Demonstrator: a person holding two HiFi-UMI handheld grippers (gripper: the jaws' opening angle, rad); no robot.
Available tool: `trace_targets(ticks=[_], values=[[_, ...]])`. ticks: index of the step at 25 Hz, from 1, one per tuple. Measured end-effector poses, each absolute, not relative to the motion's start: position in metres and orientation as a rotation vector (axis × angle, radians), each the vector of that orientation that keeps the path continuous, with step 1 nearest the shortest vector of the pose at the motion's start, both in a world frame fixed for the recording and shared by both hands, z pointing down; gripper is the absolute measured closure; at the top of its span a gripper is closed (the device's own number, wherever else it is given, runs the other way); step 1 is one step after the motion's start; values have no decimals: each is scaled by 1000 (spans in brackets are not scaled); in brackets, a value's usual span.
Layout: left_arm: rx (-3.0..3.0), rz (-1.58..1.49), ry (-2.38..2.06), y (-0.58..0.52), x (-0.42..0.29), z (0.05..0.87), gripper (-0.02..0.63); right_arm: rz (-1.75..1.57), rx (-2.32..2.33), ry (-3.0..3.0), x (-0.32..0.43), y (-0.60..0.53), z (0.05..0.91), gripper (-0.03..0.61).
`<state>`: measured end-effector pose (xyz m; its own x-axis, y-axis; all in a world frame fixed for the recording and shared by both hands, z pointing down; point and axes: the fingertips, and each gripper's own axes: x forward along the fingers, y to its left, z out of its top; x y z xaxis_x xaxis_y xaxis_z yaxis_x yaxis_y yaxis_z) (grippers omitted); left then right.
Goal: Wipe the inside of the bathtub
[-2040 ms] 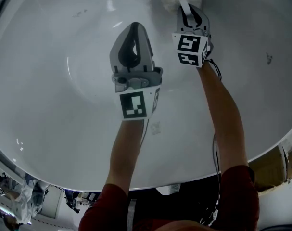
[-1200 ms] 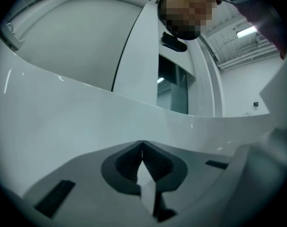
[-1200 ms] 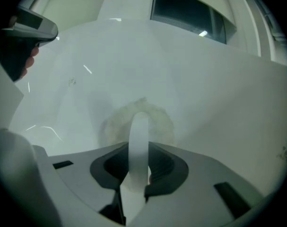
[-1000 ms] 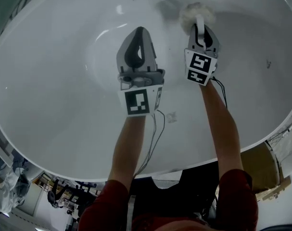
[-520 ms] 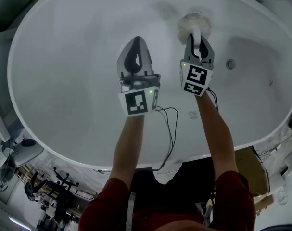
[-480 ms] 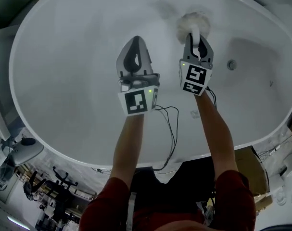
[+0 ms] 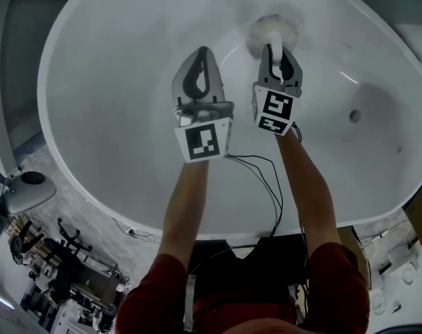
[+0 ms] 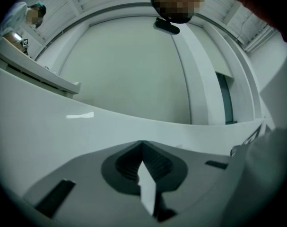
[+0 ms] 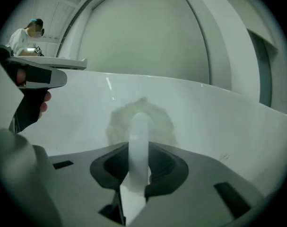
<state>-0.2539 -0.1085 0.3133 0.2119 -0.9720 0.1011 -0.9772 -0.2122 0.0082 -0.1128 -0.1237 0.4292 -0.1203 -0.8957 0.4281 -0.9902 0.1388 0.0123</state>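
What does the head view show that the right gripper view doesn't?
Head view only: the bathtub's whole oval outline, the round fitting on its wall, both forearms and the trailing cables.
Right gripper view only: a close look at the right gripper, its jaws clamped on the scrubber's white handle, plus a person far beyond the tub.
Both: the scrubber's fluffy head against the tub's white inner wall.

No text, label, brand, number or sign can be read anywhere.
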Motion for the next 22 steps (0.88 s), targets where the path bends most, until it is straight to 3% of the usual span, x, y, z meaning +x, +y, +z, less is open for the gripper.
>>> trace_targets(ticks=[6,22], values=[[2347,132,-1951,-118,-279,330,598,384,1744,-2128,-155,-140,449,485],[2352,156,-1909,-147,-288,375,598,315,1784,-2117,-183,-225,492,485]])
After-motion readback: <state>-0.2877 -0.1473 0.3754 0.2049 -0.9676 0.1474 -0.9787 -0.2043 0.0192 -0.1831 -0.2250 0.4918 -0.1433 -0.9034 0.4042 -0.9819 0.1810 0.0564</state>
